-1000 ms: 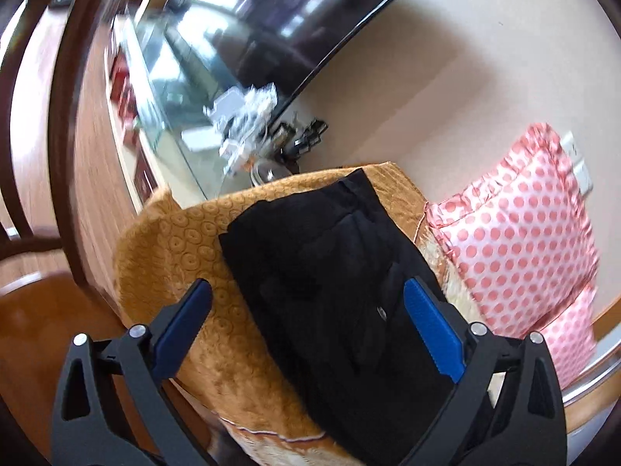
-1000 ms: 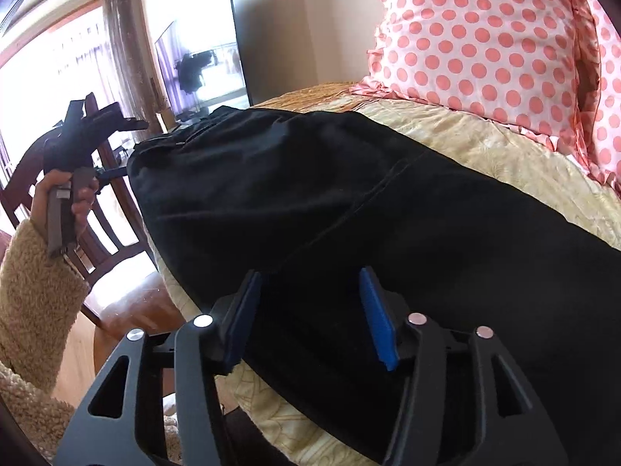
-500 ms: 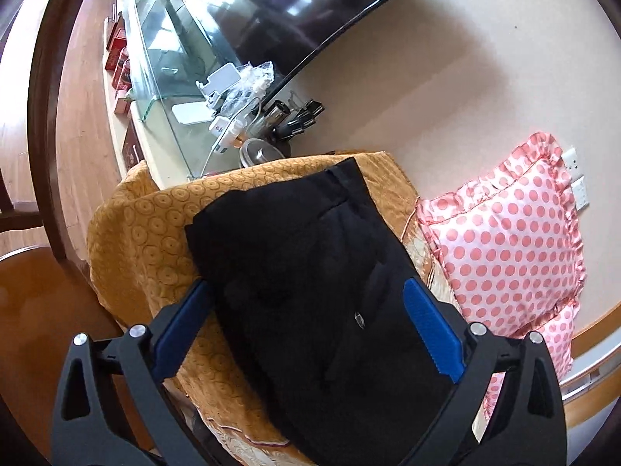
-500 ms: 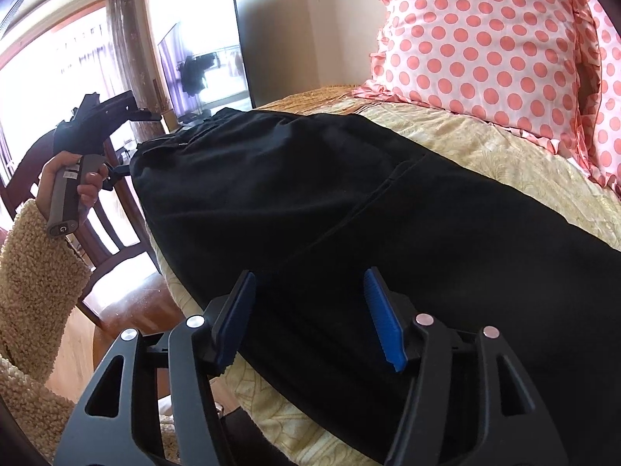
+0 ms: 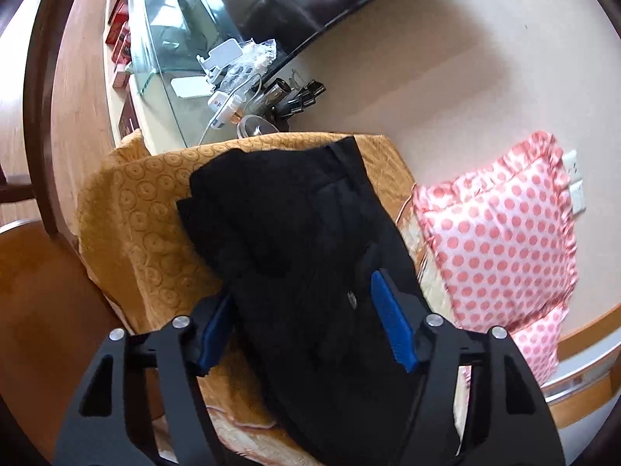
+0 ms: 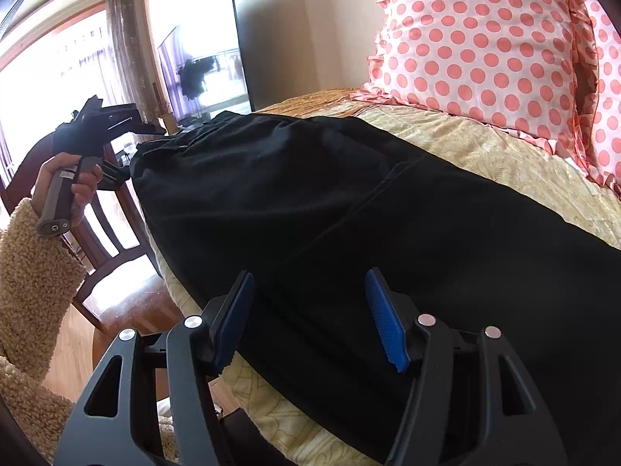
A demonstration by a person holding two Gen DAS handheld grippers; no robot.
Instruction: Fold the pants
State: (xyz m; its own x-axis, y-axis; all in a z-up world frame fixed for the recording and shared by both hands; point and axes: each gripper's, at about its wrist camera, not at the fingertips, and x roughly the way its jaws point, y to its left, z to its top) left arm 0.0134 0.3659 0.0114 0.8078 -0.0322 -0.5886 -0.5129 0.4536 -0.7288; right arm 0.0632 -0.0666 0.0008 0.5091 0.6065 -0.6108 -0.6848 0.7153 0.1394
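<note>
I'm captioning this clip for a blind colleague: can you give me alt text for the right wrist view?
Black pants lie spread across a yellow bedspread, with the open right hand-held gripper poised low over their near edge. A pink polka-dot pillow sits behind, and the left hand-held gripper is raised at far left.

Both tongs share one build: matte black angular frames with triangular cut-outs, round silver screw heads at the pivots, and flat blue ribbed pads on the inner faces. The left tongs (image 5: 300, 332) and the right tongs (image 6: 310, 320) look alike. The left hand (image 6: 64, 178) has light bare skin, and its wrist wears a fuzzy beige fleece sleeve (image 6: 33, 272).
</note>
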